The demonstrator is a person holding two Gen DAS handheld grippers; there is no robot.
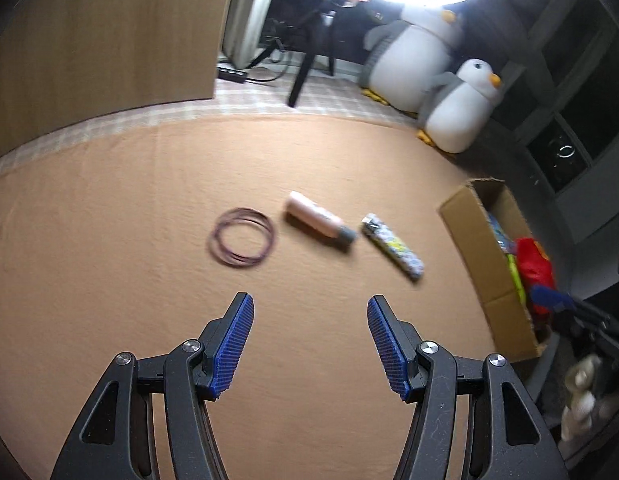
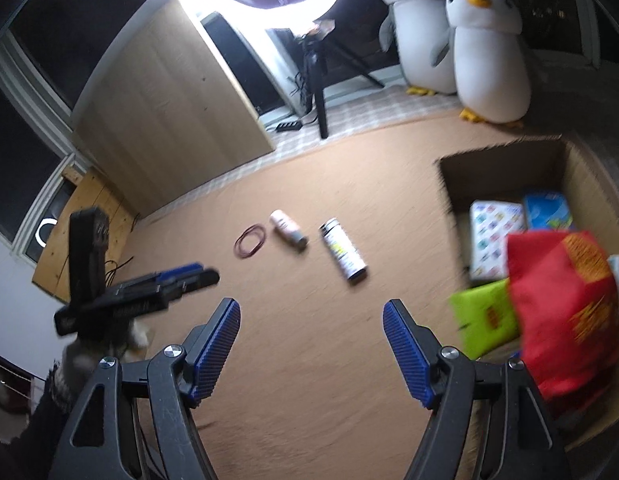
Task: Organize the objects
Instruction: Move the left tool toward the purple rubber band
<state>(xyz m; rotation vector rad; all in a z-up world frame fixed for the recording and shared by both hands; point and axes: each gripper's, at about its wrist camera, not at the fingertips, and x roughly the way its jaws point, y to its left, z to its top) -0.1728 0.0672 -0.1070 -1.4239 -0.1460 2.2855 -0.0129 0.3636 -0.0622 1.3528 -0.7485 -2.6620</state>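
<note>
Three things left on the tan rug: ring of rubber bands (image 1: pixel 242 238) at frame centre, pink bottle (image 1: pixel 318 220) just right of it, patterned tube (image 1: pixel 392 246) further right, nearest the cardboard box (image 1: pixel 469 236) at the right edge. Box already holding a red packet (image 2: pixel 561 312), a green one and small cartons. Left hand-held gripper (image 1: pixel 310 344) low in frame, jaws about half open, gripping nothing; right hand-held gripper (image 2: pixel 311 348) likewise open and empty, beside the box. Best to take the tube first, squarely across its short width, pads closing at mid-length to stop it rolling; bands last, pinched against the rug
</note>
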